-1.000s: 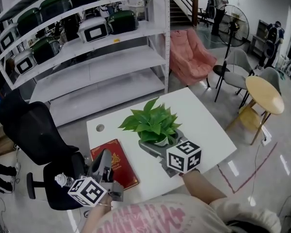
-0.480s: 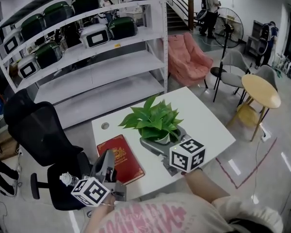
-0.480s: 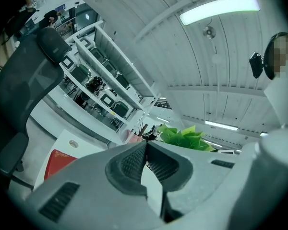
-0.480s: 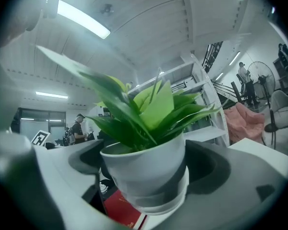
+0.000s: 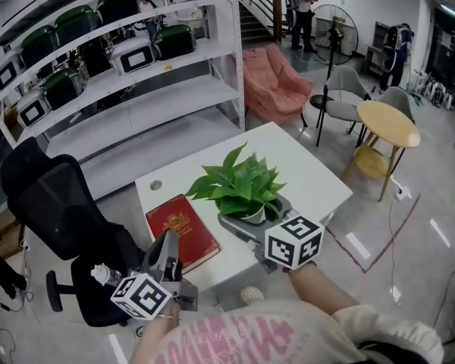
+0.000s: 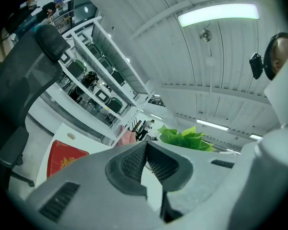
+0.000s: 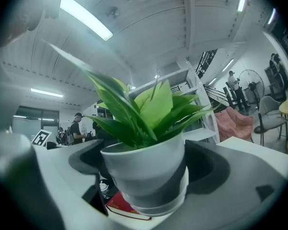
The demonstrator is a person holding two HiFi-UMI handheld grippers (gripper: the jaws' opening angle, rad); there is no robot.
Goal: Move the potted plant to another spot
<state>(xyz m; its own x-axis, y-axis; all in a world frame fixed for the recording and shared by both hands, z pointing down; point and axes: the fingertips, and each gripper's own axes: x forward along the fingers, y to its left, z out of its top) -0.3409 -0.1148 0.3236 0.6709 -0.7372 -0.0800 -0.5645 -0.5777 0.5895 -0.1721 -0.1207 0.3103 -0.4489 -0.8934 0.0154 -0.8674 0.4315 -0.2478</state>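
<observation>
The right tongs, clamped round the white pot of the potted plant, have drawn it back beside the red book toward the worktop's near edge, apparently lifted, so the move looks under way; the left tongs hang shut, empty.

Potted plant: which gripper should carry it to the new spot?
Right. The right gripper is shut on the potted plant; the left gripper is shut, empty, and away from it.
</observation>
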